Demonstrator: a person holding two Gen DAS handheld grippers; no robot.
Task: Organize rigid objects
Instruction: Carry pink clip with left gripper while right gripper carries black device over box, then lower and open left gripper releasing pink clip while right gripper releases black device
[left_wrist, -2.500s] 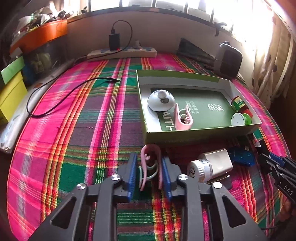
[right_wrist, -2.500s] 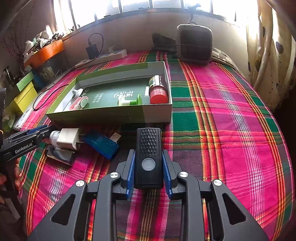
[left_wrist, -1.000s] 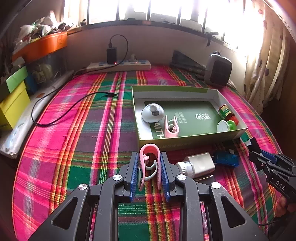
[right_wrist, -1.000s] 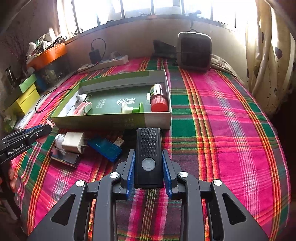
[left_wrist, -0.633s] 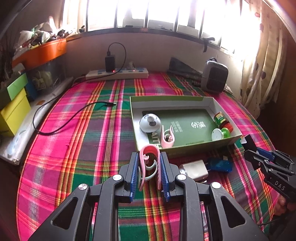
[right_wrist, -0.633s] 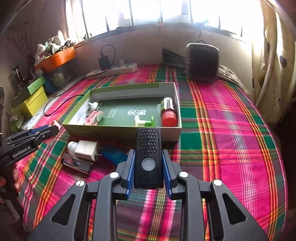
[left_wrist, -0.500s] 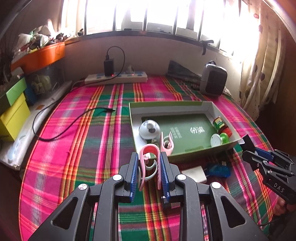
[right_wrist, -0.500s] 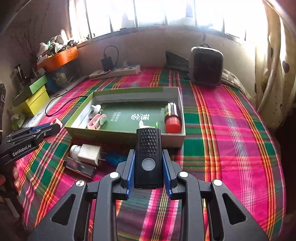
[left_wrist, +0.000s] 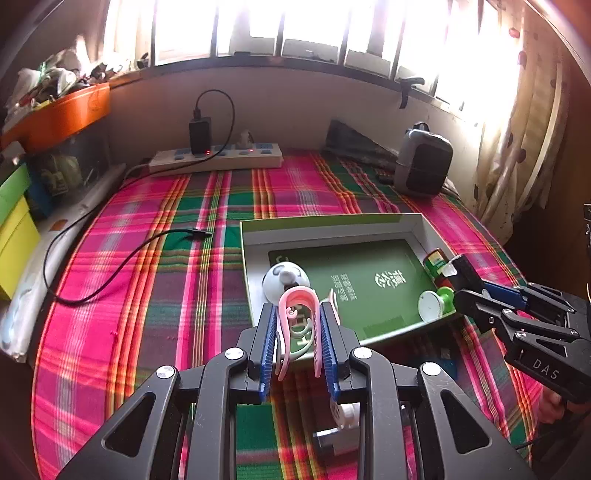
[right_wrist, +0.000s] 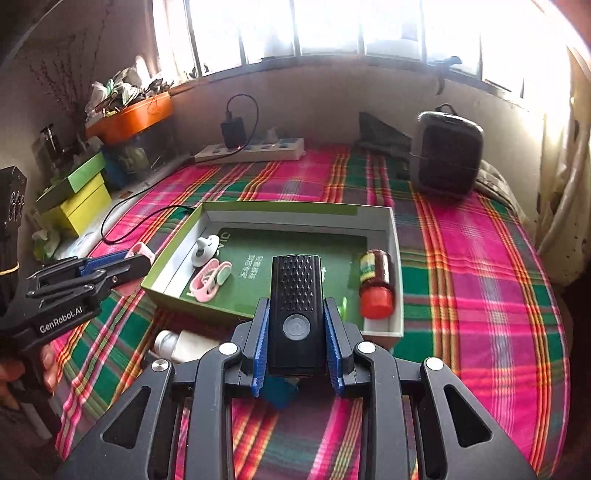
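My left gripper (left_wrist: 298, 341) is shut on a pink clip (left_wrist: 295, 301) and holds it in the air near the front left corner of the green box (left_wrist: 332, 223). My right gripper (right_wrist: 295, 332) is shut on a black device with a round button (right_wrist: 296, 291), lifted in front of the same box (right_wrist: 280, 207). Inside the box lie a white round item (left_wrist: 275, 282), a second pink clip (right_wrist: 207, 282), a red-capped bottle (right_wrist: 376, 282) and a green-and-white piece (left_wrist: 432, 304). The right gripper (left_wrist: 476, 291) also shows at the right of the left wrist view.
On the plaid cloth (left_wrist: 147, 295) in front of the box lie a white adapter (right_wrist: 177, 341) and a blue item (right_wrist: 279, 391), partly hidden. A black cable (left_wrist: 122, 258), a power strip (left_wrist: 218, 158), a dark speaker (right_wrist: 447, 155) and yellow-green boxes (right_wrist: 74, 199) stand around.
Both grippers have risen and moved toward the box with their loads still held. The adapter and blue item have slid under the grippers in view.
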